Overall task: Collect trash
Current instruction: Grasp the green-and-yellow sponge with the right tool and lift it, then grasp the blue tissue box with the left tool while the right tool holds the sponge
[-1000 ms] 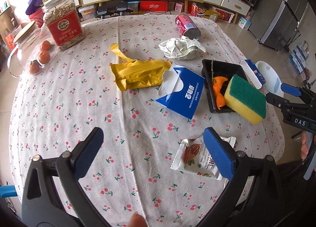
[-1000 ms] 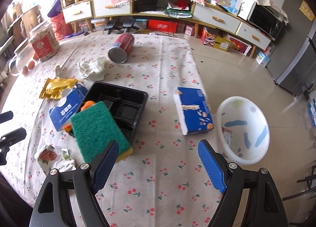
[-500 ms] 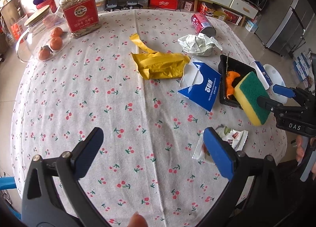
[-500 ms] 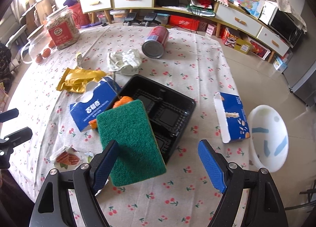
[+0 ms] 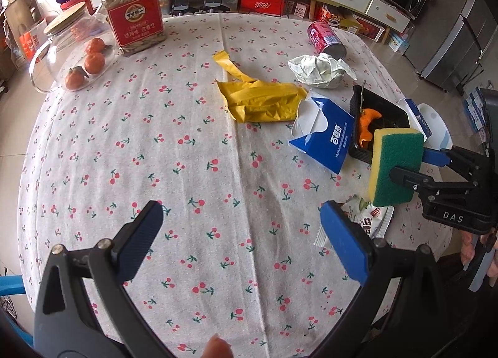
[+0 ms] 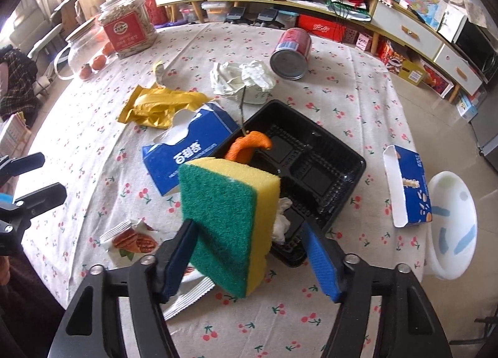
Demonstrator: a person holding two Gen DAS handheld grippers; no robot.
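A green-and-yellow sponge (image 6: 218, 202) stands tilted against the near rim of a black plastic tray (image 6: 336, 171). It sits between the jaws of my right gripper (image 6: 246, 227), which are closing. The left pad lies against the green face and the right pad is still off the yellow side. An orange peel (image 6: 249, 143) lies in the tray. My left gripper (image 5: 239, 208) hangs open over bare tablecloth with nothing between its fingers. From the left wrist view the sponge (image 5: 395, 168) and right gripper (image 5: 417, 168) are at the right edge.
Trash lies scattered on the cherry-print cloth: a nut wrapper (image 6: 133, 239), a blue tissue pack (image 6: 186, 152), a yellow wrapper (image 6: 155, 106), crumpled paper (image 6: 242, 78), a red can (image 6: 291, 50) and a blue box (image 6: 407, 187). A white bin (image 6: 451, 224) stands beyond the table edge. Jars (image 5: 133, 9) stand far left.
My right gripper has moved in over the sponge and its jaws have narrowed around it. The sponge has tipped up from lying flat. The left gripper has drifted slightly and stays open.
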